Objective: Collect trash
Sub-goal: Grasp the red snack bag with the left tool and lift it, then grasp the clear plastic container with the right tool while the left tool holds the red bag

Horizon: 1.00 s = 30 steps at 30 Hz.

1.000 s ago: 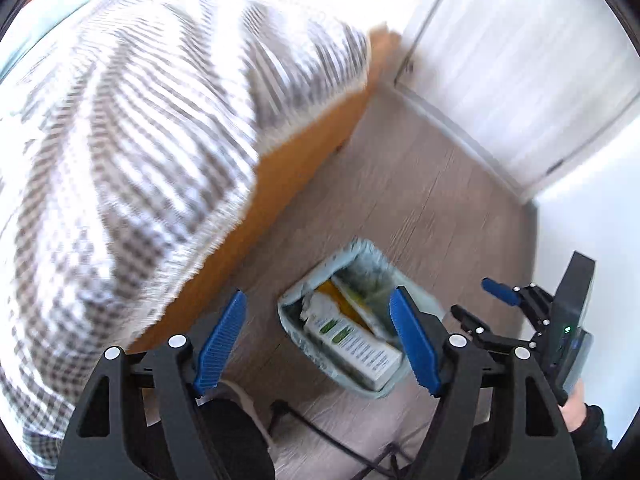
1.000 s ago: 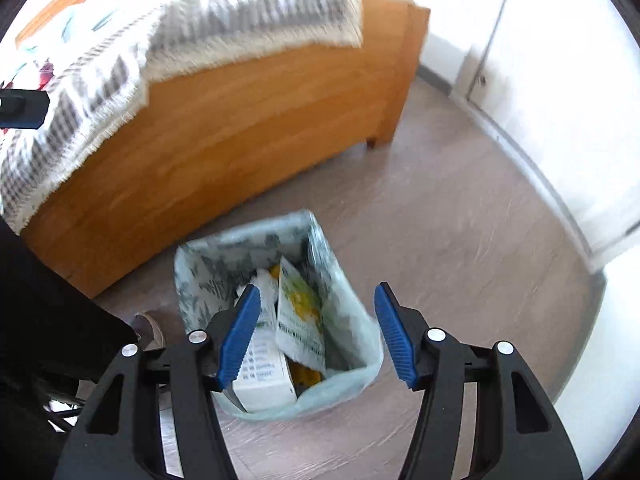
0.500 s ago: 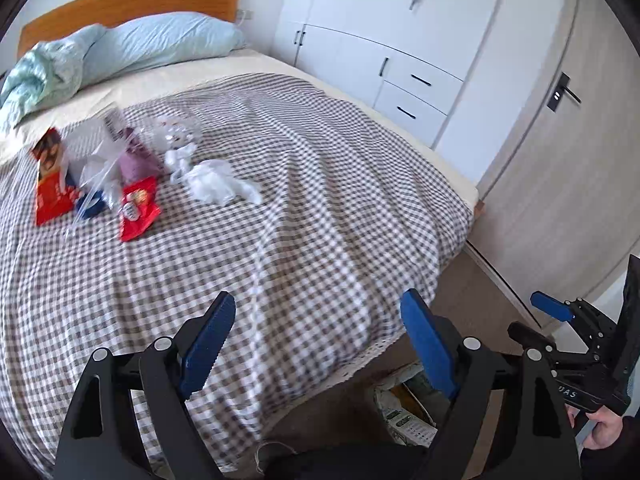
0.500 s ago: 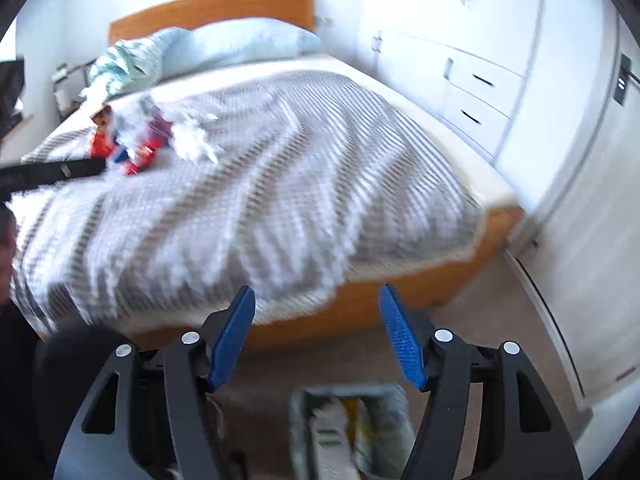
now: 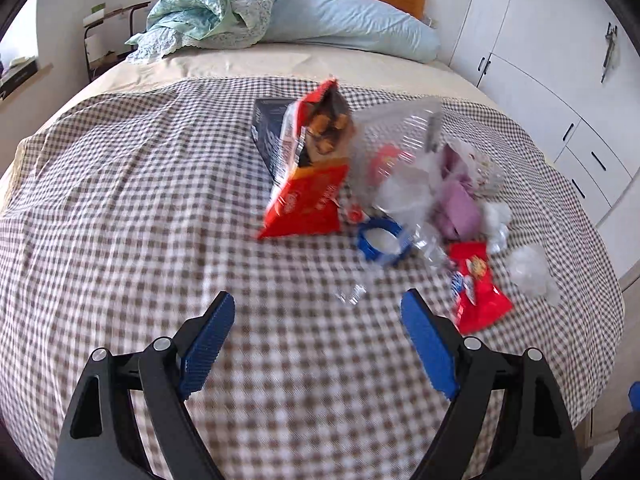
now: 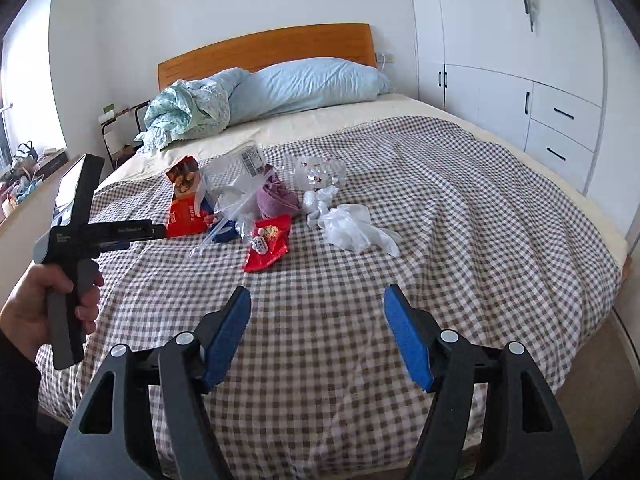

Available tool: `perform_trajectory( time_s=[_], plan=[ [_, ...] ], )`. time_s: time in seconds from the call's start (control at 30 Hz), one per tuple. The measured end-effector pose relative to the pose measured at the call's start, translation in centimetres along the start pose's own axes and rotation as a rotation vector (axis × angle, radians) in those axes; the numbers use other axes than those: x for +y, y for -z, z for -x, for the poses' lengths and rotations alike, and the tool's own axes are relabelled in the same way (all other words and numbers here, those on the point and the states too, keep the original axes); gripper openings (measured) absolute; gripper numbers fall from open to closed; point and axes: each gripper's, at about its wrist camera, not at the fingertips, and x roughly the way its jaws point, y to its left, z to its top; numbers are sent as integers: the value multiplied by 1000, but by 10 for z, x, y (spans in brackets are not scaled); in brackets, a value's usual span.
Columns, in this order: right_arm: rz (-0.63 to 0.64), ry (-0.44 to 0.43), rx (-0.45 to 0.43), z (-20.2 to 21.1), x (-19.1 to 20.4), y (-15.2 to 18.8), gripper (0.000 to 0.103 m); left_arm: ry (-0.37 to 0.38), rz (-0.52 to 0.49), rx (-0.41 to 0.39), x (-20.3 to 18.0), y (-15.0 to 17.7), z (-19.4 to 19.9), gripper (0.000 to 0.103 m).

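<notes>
Both cams swung off the floor bin onto the bed (image 6: pixel 460 208): trash pile (image 5: pixel 384 200) ahead, left gripper (image 5: pixel 318 344) gaping empty, right gripper (image 6: pixel 316 336) still widening, empty.

Both wrist views overlook the bed (image 5: pixel 120 208), left nearer.

Matt checked cloth blanket (image 5: pixel 160 216); glossy red foil snack bag (image 5: pixel 308 200); crinkled clear plastic wrapper (image 6: pixel 348 224); smooth wooden headboard (image 6: pixel 264 50)
</notes>
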Motion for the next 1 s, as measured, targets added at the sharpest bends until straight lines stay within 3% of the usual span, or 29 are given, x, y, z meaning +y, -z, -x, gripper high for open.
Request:
perform_trajectory(
  time_s=[0.1, 0.3, 0.37, 0.4, 0.43, 0.47, 0.5, 0.57, 0.63, 0.73, 0.83, 0.93, 1.0],
  plan=[
    [22, -16, 42, -26, 17, 3, 66, 55, -15, -12, 19, -22, -21, 81],
    [210, 21, 94, -57, 50, 13, 66, 68, -78, -33, 22, -44, -71, 70],
    [240, 20, 105, -65, 53, 15, 66, 59, -66, -6, 24, -47, -89, 67],
    [246, 22, 106, -68, 53, 15, 66, 68, -50, 16, 27, -48, -98, 55],
    [246, 27, 105, -71, 51, 14, 66, 94, -12, 48, 32, -48, -107, 30],
    [242, 35, 104, -74, 50, 13, 66, 121, 39, 89, 37, -47, -113, 17],
    [237, 44, 105, -77, 48, 11, 66, 135, 75, 100, 40, -46, -112, 15],
    [221, 64, 101, -85, 44, 5, 67, 141, 67, 59, 42, -43, -91, 14],
    [187, 65, 89, -92, 40, -2, 66, 87, 81, 25, 48, -39, -60, 13],
    [136, 35, 95, -110, 44, -17, 66, 51, 248, -40, 75, -29, -7, 13],
    [138, -41, 73, -122, 67, -38, 66, 23, 290, -114, 94, -19, 38, 13],
    [161, -201, 69, -132, 101, -58, 66, -26, 317, -187, 120, -24, 62, 13],
    [209, -198, 82, -147, 127, -68, 66, -26, 392, -202, 144, -25, 67, 13]
  ],
)
